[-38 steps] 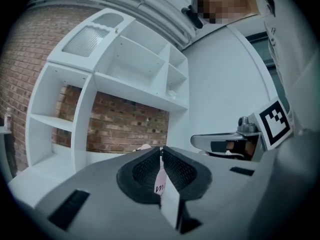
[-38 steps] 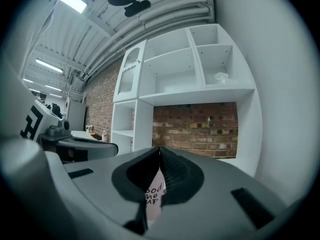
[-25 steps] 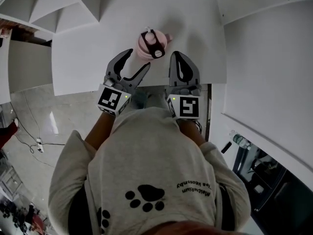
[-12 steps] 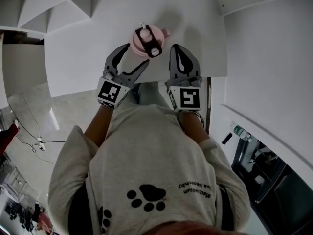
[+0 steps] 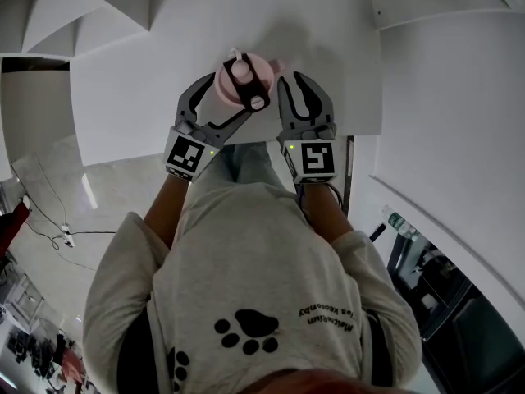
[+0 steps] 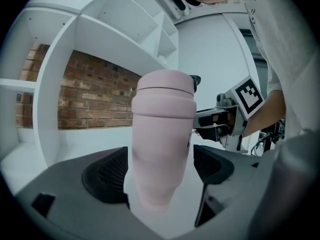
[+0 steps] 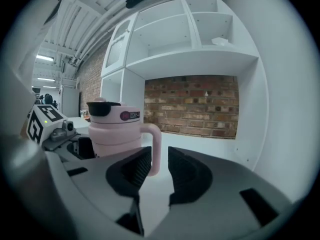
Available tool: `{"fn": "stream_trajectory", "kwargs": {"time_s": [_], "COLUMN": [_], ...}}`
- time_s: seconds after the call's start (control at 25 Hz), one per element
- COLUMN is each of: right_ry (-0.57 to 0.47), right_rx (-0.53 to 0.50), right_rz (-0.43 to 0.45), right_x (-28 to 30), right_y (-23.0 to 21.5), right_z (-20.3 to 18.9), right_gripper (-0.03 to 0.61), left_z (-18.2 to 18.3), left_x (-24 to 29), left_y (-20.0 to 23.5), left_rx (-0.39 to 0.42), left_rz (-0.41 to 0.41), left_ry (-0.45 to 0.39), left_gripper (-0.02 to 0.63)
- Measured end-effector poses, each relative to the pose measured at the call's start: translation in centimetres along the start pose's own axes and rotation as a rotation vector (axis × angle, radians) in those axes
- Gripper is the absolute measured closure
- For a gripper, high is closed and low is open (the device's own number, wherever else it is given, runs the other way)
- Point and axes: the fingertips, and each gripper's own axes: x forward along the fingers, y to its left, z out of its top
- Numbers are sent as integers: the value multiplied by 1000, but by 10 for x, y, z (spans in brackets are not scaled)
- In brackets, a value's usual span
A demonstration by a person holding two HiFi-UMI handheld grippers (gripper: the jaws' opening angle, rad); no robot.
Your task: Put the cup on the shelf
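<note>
Our left claw (image 5: 225, 102) is opening wide around the pink cup (image 5: 240, 75) at twelve o'clock; our right claw (image 5: 296, 89) is opening, the handle (image 7: 155, 149) between its jaws.

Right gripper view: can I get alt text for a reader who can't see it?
A pink cup with a black lid stands on a white counter, its handle lined up with the gap between the right gripper's opening jaws, which do not press on it. White shelves sit above, with a brick wall behind.
</note>
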Motion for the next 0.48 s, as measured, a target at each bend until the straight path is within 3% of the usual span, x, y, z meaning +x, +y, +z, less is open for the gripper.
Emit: {"fn": "stream_trajectory", "kwargs": {"time_s": [0.24,0.48], "right_ry": [21,10], "right_rx": [-21,-60], "right_rz": [35,61], "right_x": [18,33], "right_y": [-3,-1], "right_z": [-12,-15], "right_gripper": [402,396], "left_z": [-7,-21], "left_x": [11,18], "left_y": [-2,-3], "left_rx": [38,47], "left_rz": [-33,-48], "left_ry": [18,38], "left_gripper": [193,190]}}
